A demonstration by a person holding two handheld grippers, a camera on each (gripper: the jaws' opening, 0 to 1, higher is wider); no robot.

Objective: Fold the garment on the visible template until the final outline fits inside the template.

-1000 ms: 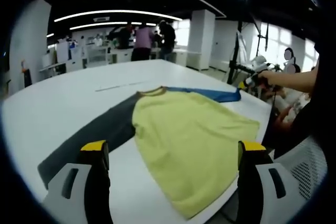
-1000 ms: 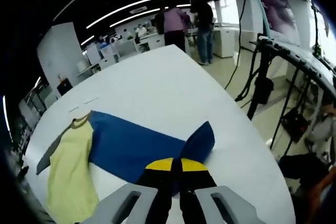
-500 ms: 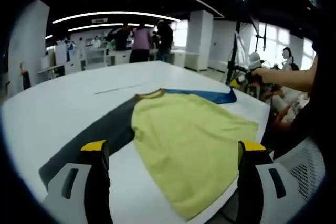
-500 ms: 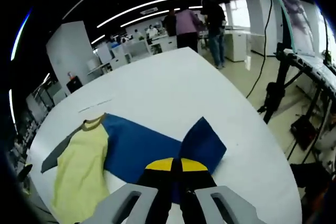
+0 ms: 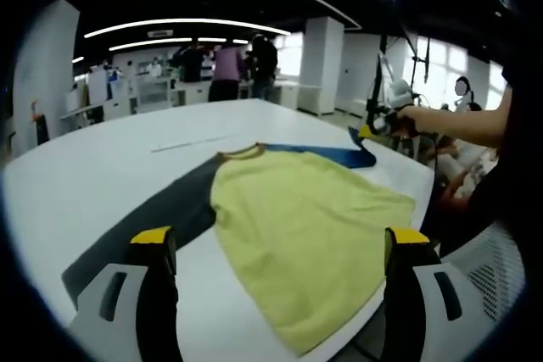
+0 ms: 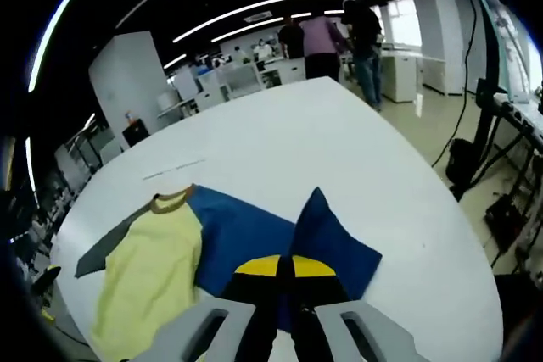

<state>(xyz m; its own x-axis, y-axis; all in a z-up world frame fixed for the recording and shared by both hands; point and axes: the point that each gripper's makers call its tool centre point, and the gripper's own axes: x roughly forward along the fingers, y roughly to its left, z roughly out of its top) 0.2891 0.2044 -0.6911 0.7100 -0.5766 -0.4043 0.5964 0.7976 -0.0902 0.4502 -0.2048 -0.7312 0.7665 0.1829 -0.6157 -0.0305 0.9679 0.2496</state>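
Right tool (image 6: pixel 284 267) has carried the blue sleeve (image 6: pixel 335 239) farther inward.

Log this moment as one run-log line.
stage: folding blue sleeve | right gripper: shut on blue sleeve, cuff lifted | left gripper: open, above yellow shirt body | grey sleeve: flat on white table

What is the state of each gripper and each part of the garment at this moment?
left gripper: open, holds nothing, above the table's near edge.
right gripper: shut on the blue sleeve.
blue sleeve: end lifted and folded over.
grey sleeve: flat, stretched out on the table.
yellow body: flat, unfolded, hem at the table edge.
white table: bears the garment.
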